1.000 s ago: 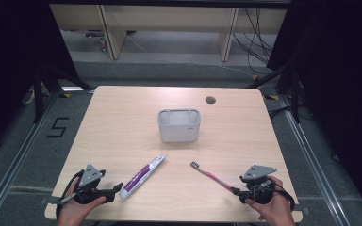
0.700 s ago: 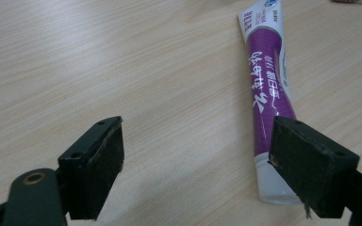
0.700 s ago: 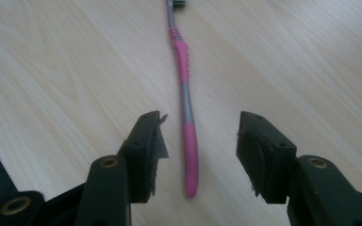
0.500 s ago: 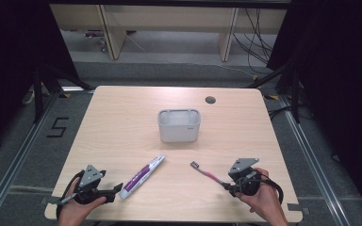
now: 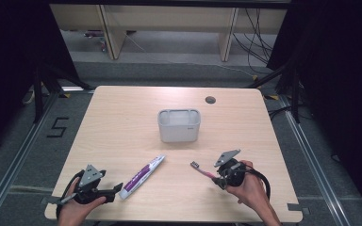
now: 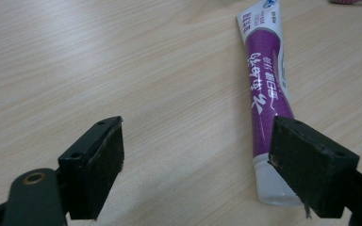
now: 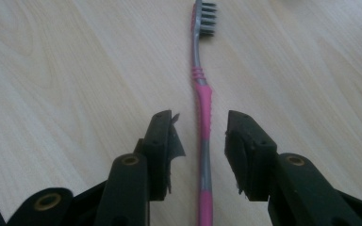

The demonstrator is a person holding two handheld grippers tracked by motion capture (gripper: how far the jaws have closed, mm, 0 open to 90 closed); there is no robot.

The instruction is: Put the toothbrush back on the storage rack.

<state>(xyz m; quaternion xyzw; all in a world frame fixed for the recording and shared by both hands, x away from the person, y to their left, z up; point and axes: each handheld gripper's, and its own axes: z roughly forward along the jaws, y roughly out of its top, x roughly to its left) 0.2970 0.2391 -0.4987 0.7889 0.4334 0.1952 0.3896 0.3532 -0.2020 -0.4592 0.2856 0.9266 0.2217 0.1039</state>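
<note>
A pink and grey toothbrush (image 7: 201,113) lies flat on the table, bristles at its far end. My right gripper (image 7: 199,136) straddles its handle; the jaws have just been closing, and a gap still shows on each side of the handle, so they stand open. From above, the toothbrush (image 5: 201,170) runs into my right gripper (image 5: 222,178). A purple and white toothpaste tube (image 6: 264,80) lies beside my left gripper (image 6: 200,160), which is wide open with bare table between its jaws; the tube's cap sits by one jaw. In the high view my left gripper (image 5: 115,190) is near the tube (image 5: 142,176).
A white rectangular holder (image 5: 179,125) stands at the table's middle. A dark round grommet hole (image 5: 210,100) sits near the far edge of the wooden table (image 5: 122,122). Cables trail from both grippers toward the front edge.
My right gripper has moved left along the table onto the toothbrush handle, and its jaws have narrowed. The left gripper and the tube have stayed put.
</note>
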